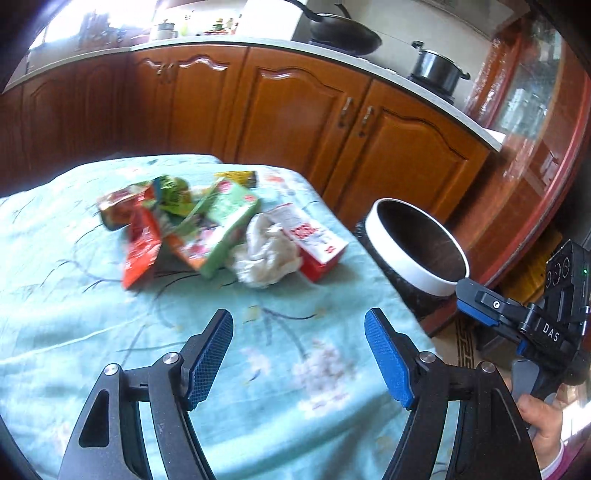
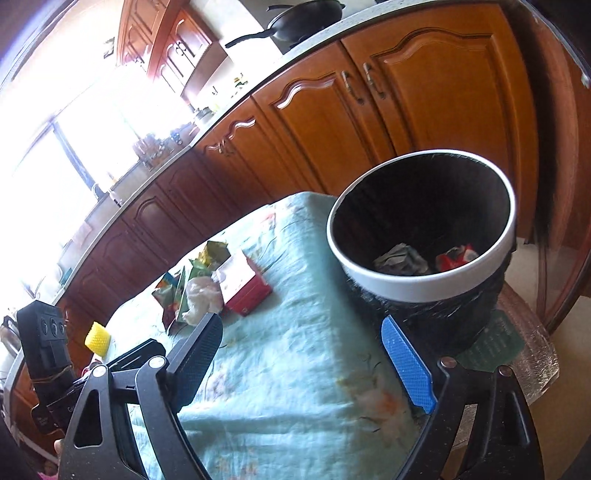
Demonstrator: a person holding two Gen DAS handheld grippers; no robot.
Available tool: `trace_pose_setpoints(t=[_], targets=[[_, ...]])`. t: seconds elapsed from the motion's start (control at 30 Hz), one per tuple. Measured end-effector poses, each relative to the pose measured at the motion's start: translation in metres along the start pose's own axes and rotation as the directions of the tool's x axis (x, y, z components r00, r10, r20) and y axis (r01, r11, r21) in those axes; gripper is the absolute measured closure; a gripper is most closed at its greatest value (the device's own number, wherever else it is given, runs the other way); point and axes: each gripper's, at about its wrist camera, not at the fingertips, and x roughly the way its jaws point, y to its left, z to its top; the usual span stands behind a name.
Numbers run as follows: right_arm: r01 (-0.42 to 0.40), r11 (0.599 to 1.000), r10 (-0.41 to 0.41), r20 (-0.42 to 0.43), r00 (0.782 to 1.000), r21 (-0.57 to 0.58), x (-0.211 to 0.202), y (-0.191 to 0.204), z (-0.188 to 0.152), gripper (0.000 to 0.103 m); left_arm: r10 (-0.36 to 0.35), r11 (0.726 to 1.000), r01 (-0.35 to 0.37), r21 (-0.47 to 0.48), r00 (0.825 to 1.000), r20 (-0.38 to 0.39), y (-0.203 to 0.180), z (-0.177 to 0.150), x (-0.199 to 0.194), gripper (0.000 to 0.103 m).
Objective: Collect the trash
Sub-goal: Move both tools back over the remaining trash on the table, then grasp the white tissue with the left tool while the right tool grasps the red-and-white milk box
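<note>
A pile of trash lies on the table's pale green cloth (image 1: 55, 332): a red and white box (image 1: 314, 240), crumpled white paper (image 1: 266, 254), a green carton (image 1: 218, 225), red wrappers (image 1: 140, 243) and a green packet (image 1: 173, 195). My left gripper (image 1: 299, 332) is open and empty, above the cloth short of the pile. A black bin with a white rim (image 2: 421, 284) stands right of the table and holds crumpled grey paper (image 2: 400, 258) and a red wrapper (image 2: 458, 256). My right gripper (image 2: 301, 347) is open and empty, over the table's near right edge beside the bin.
Wooden kitchen cabinets (image 1: 295, 110) run behind the table, with a wok (image 1: 343, 33) and a pot (image 1: 439, 66) on the counter. The bin (image 1: 417, 243) stands on a low round stand (image 2: 535, 354). A yellow object (image 2: 98, 338) lies at the table's left side.
</note>
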Motion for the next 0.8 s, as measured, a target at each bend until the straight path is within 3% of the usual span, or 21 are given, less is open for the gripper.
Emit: trace_pose_setpoints(t=[0.27, 0.47, 0.57, 0.67, 0.8], targets=[[-0.022, 0.996, 0.019, -0.032, 0.999, -0.09, 0.017, 0.032, -0.008, 0.013, 0.026, 0.999, -0.026, -0.025, 1.0, 0.013, 0.016, -0.003, -0.016, 0.03], [-0.027, 0.984, 0.018, -0.053, 0.998, -0.176, 0.033, 0.048, 0.0, 0.015, 0.026, 1.0, -0.026, -0.005, 1.0, 0.001, 0.02, 0.009, -0.005, 0.031], [-0.029, 0.975, 0.014, -0.073, 0.997, -0.218, 0.042, 0.05, 0.006, 0.02, 0.024, 1.0, -0.024, 0.005, 1.0, -0.004, 0.02, 0.018, 0.007, 0.032], [-0.026, 0.974, 0.006, -0.088, 0.996, -0.227, 0.049, 0.048, 0.011, 0.026, 0.015, 1.0, -0.015, 0.019, 1.0, -0.01, 0.016, 0.028, 0.02, 0.036], [-0.027, 0.971, 0.002, -0.101, 0.995, -0.239, 0.059, 0.046, 0.015, 0.028, 0.017, 0.999, -0.016, 0.041, 0.999, -0.033, 0.008, 0.038, 0.046, 0.052]])
